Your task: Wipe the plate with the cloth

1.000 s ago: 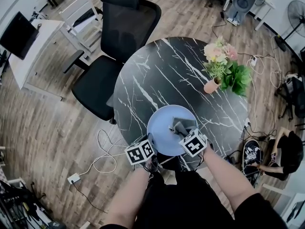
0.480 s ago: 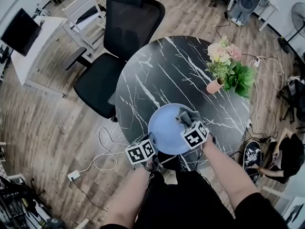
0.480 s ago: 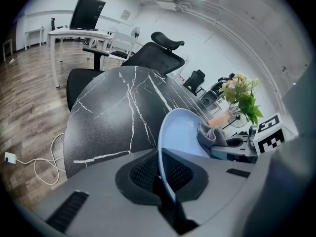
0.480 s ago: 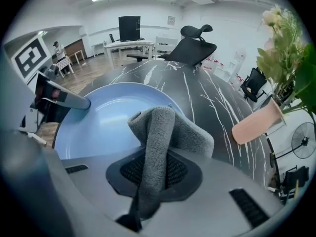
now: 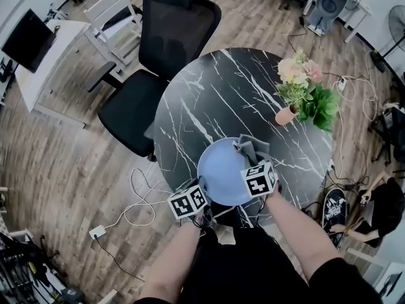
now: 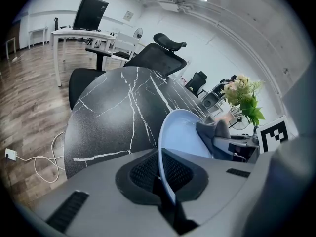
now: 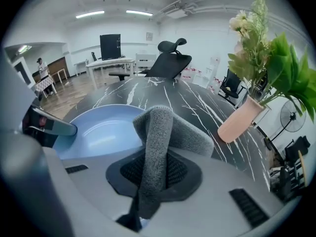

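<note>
At the table (image 5: 221, 94), closed jaws pinch plate (image 5: 223, 173), cloth (image 5: 253, 149).

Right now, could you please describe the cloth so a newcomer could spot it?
Find the round black marble table; at its near edge is a pale blue plate. The cloth is the grey, fuzzy fold on the plate's far right rim, pinched in the right tongs, the only soft thing there.

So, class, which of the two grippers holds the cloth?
The right gripper: the grey cloth is pinched between its jaws, while the left gripper clamps the blue plate by its rim instead.
</note>
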